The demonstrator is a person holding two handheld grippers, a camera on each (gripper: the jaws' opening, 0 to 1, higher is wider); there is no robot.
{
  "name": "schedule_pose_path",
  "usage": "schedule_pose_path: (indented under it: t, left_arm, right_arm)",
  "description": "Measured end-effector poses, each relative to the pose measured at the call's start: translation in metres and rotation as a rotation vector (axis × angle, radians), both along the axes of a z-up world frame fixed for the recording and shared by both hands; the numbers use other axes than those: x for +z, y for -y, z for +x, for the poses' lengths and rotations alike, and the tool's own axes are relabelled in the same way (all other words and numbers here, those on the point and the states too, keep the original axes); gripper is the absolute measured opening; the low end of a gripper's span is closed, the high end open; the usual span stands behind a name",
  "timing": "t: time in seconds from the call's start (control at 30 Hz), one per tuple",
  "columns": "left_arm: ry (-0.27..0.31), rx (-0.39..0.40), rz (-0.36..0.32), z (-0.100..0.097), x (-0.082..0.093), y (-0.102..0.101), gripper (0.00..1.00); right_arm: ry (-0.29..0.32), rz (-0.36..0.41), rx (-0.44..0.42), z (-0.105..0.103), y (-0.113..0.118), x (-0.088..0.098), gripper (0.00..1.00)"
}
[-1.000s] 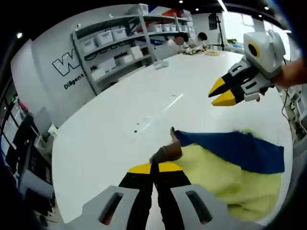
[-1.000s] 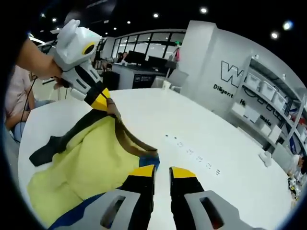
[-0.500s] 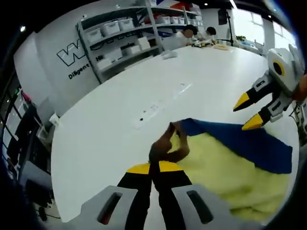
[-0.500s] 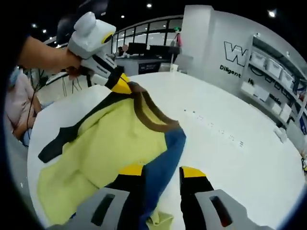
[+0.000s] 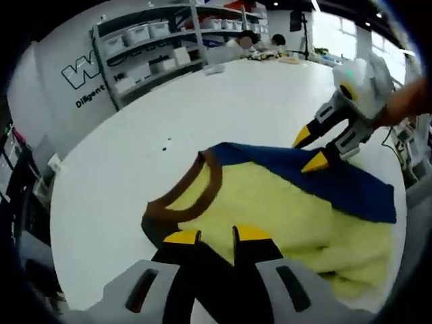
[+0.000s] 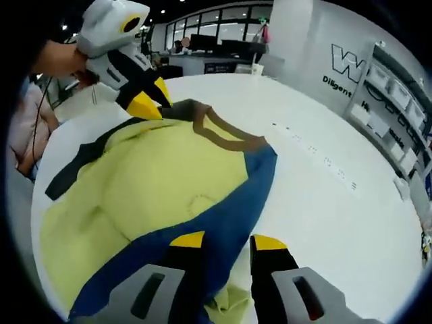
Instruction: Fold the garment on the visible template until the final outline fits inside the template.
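Observation:
A yellow garment (image 5: 270, 202) with a brown collar (image 5: 217, 177) and a blue panel (image 5: 337, 182) lies rumpled on the white table (image 5: 135, 135). My left gripper (image 5: 216, 235) is open just short of the collar, with dark cloth under its jaws. My right gripper (image 5: 309, 150) comes in from the right, open, its tips at the blue edge. In the right gripper view, my right gripper (image 6: 227, 241) straddles the blue panel (image 6: 229, 216) with its jaws apart. The left gripper (image 6: 152, 98) hangs open beside the collar (image 6: 219, 135). A black strip (image 6: 71, 175) trails off the yellow cloth (image 6: 155, 182).
Shelves with white bins (image 5: 148, 40) line the far wall, and people (image 5: 250, 42) sit at the table's far end. A seated person (image 6: 23, 128) is close to the table edge behind the garment. Small dark marks (image 6: 324, 158) dot the bare tabletop beyond the collar.
My left gripper has opened and let the collar drop onto the table. The right gripper has come down over the blue panel, and the garment now lies flatter.

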State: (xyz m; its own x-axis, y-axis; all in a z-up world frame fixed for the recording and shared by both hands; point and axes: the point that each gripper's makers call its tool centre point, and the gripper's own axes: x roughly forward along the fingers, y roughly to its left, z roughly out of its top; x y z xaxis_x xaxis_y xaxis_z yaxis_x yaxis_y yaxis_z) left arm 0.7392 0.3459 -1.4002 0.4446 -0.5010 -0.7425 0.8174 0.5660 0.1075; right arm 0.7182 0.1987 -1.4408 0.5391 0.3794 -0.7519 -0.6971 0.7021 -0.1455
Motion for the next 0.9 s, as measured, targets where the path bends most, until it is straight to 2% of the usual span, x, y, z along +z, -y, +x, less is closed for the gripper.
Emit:
schedule_pose_path:
  t: [0.07,0.1,0.17,0.2,0.3,0.4,0.5,0.53,0.57,0.63,0.67,0.83,0.9]
  left_arm:
    - [-0.012,-0.059,0.030,-0.014,-0.010,0.005,0.18]
    - [-0.022,-0.065,0.034,-0.019,-0.014,0.007,0.18]
    - [-0.037,-0.068,0.014,-0.025,-0.018,0.013,0.19]
    - [-0.038,-0.078,0.026,-0.027,-0.021,0.015,0.20]
    - [0.000,-0.139,0.110,-0.027,-0.028,0.015,0.22]
    - [0.004,-0.131,0.130,-0.024,-0.033,0.016,0.24]
    - [-0.018,-0.120,0.151,-0.024,-0.039,0.015,0.25]
    - [0.018,-0.141,0.219,-0.019,-0.041,0.009,0.24]
    - [0.046,-0.120,0.181,-0.014,-0.036,0.013,0.26]
    - [0.063,-0.102,0.210,-0.005,-0.036,0.012,0.27]
    - [0.095,-0.111,0.242,0.001,-0.034,0.010,0.27]
    - [0.127,-0.060,0.269,0.012,-0.031,0.009,0.31]
    - [0.139,-0.067,0.254,0.007,-0.027,0.013,0.32]
  right_arm:
    - [0.000,-0.036,0.012,-0.001,0.006,-0.005,0.18]
    - [0.009,-0.002,0.005,0.001,0.004,-0.002,0.18]
    - [0.008,-0.009,-0.014,0.001,0.009,-0.002,0.21]
    - [0.009,-0.011,-0.021,0.003,0.011,-0.002,0.21]
    - [0.021,-0.065,-0.034,0.007,0.023,-0.002,0.18]
    - [0.014,-0.086,-0.053,0.007,0.036,-0.002,0.14]
    - [0.015,-0.085,-0.093,0.009,0.051,-0.002,0.15]
    - [0.014,-0.093,-0.108,0.010,0.056,-0.001,0.16]
    - [0.018,-0.105,-0.122,0.012,0.062,-0.001,0.17]
    - [0.020,-0.110,-0.134,0.013,0.069,0.000,0.18]
    - [0.015,-0.119,-0.150,0.014,0.074,0.000,0.18]
    - [0.008,-0.124,-0.172,0.012,0.082,0.002,0.18]
    - [0.016,-0.104,-0.162,0.008,0.080,0.006,0.16]
